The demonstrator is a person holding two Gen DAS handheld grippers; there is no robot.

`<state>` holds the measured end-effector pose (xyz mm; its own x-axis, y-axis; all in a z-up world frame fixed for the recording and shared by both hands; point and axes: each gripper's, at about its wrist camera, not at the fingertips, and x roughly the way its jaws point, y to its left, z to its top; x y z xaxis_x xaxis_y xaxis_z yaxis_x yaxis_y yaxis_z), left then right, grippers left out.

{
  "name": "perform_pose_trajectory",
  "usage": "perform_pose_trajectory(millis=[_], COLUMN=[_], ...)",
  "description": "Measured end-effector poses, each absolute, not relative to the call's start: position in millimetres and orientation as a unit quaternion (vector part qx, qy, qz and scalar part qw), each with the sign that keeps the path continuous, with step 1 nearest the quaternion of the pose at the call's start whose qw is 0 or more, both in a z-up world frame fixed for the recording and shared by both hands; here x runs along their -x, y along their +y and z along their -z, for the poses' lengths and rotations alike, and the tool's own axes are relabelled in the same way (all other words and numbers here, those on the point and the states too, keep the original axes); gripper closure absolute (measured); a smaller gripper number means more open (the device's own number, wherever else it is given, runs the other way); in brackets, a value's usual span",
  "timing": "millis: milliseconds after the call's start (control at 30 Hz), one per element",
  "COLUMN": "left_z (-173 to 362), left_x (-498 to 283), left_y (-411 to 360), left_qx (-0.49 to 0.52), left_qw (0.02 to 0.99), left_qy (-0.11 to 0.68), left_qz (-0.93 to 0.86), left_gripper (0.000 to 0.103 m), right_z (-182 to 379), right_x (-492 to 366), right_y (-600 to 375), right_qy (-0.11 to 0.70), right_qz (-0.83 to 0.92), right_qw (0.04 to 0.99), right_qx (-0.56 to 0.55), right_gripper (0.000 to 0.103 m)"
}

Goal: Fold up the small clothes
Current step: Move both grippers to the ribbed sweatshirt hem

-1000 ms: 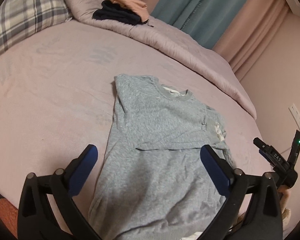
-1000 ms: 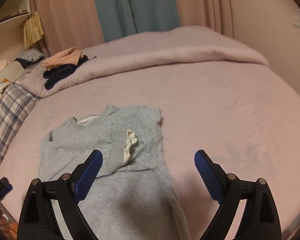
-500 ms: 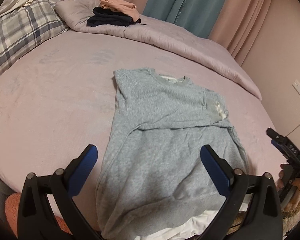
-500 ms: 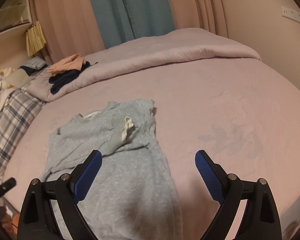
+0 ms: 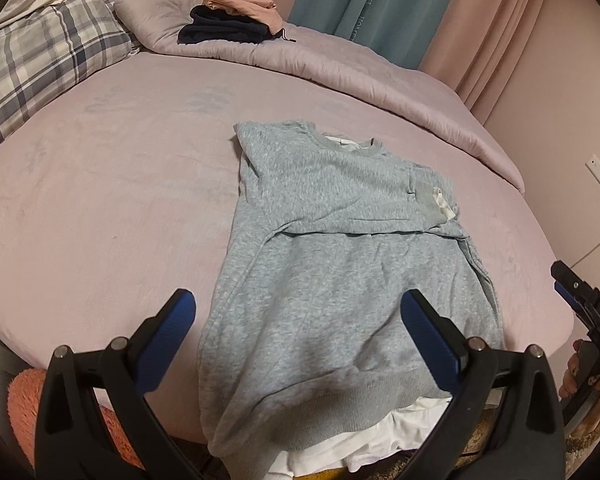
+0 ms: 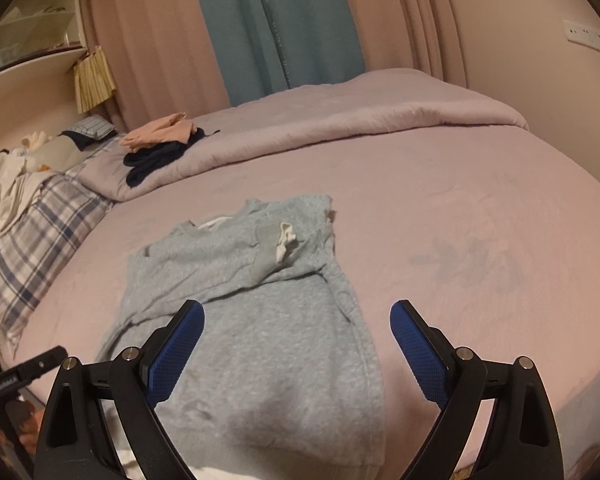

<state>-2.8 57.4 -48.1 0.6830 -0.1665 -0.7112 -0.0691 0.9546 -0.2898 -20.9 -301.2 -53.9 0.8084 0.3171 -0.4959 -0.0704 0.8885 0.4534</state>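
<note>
A grey sweatshirt (image 5: 340,280) lies face-down or face-up (the view does not settle which) on the pink bedsheet (image 5: 100,200), collar toward the far side and hem draped over the near edge of the mattress. Both sleeves are already folded in across the chest, one cuff (image 5: 432,204) lying on top near the right shoulder with a white lining showing, so the body makes a narrow rectangle ready for the lengthwise fold. A white garment (image 5: 380,440) peeks from under the hem, probably an inner layer or another piece beneath it.

The left gripper (image 5: 298,332) hangs above the lower part of the sweatshirt with its blue-padded jaws spread wide and nothing between them. The right gripper (image 6: 296,340) is likewise gaping and empty, held over the right side of the hem area, one pad above the cloth and the other above bare sheet. Both sit back at the near edge, which is sensible: the hem is the end that must be picked up at its two corners and carried toward the collar.

A folded stack of clothes (image 5: 228,20), dark under peach, rests on the rolled duvet (image 5: 380,80) at the far side, likely finished pieces kept clear of the working area. A plaid pillow (image 5: 32,64) lies to the left
</note>
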Motion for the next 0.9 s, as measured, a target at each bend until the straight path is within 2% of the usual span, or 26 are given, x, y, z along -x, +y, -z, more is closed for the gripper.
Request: perform_pose_trajectory(millis=[533, 900], left_z=[42.4, 65.5], left_x=[20.3, 31.1], left_y=[52.5, 68.1], left_qx=[0.146, 0.167], left_qw=[0.908, 0.888], left_qy=[0.390, 0.427], left_qz=[0.052, 0.035], left_gripper=[0.001, 0.001], right_z=[52.9, 70.0], right_x=[40.9, 48.1], right_y=[-285.7, -288.1], right_qy=[0.291, 0.322], right_qz=[-0.127, -0.130], right_qw=[0.929, 0.917], right_qx=[-0.193, -0.194], right_gripper=[0.009, 0.009])
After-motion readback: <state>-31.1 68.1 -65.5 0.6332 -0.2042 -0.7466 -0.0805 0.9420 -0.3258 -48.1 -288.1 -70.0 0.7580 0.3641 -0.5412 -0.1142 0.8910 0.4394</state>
